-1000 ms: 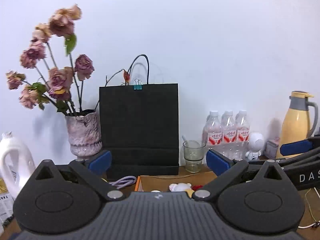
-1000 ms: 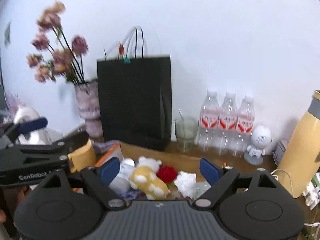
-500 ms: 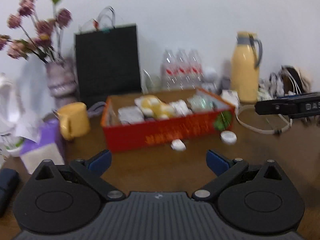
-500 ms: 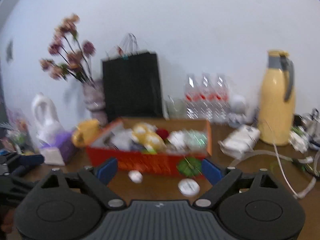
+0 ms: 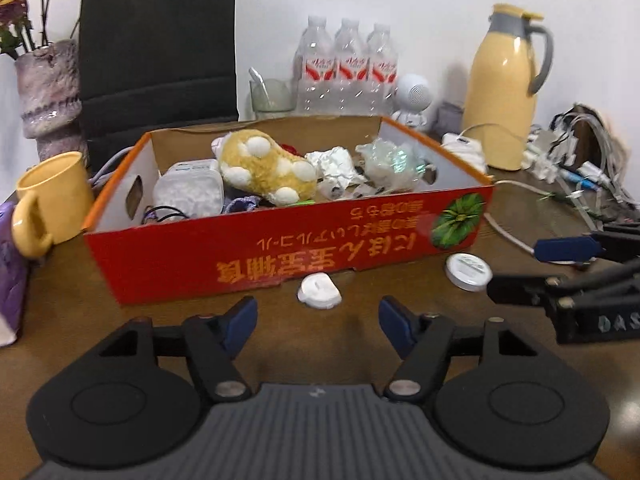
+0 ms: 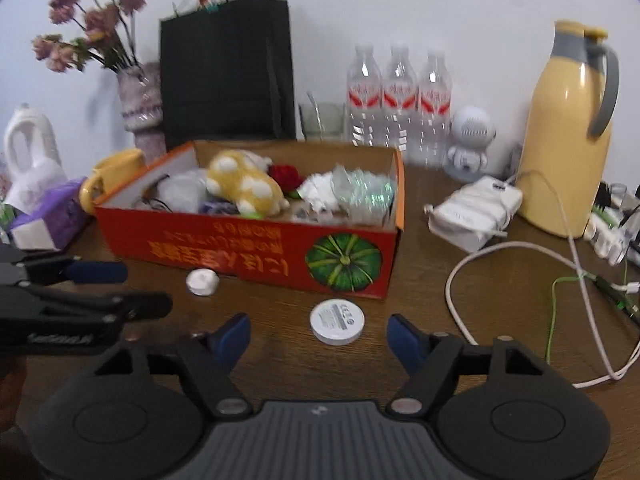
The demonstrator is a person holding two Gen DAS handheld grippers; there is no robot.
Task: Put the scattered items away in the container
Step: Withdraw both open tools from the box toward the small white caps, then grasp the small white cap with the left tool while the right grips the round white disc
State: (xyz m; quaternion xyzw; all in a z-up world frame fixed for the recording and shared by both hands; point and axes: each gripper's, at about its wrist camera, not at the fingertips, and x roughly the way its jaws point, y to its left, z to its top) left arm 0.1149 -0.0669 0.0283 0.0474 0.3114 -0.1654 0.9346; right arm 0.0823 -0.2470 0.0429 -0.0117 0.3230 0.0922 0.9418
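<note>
Left gripper (image 5: 318,314) jaws apart, empty, white oval case (image 5: 319,291) just ahead. Right gripper (image 6: 319,334) apart, empty, round white tin (image 6: 337,321) between tips. Both lie outside red cardboard box (image 5: 280,256), probably touching it.

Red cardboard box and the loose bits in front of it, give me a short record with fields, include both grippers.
container: red cardboard box, open top, on the wooden table
already inside: yellow plush toy, crumpled paper, clear plastic wrap
still outside: round white tin and small white cap, both on the table in front of the box
left gripper: open, empty, facing the small white cap
right gripper: open, empty, facing the round white tin
</note>
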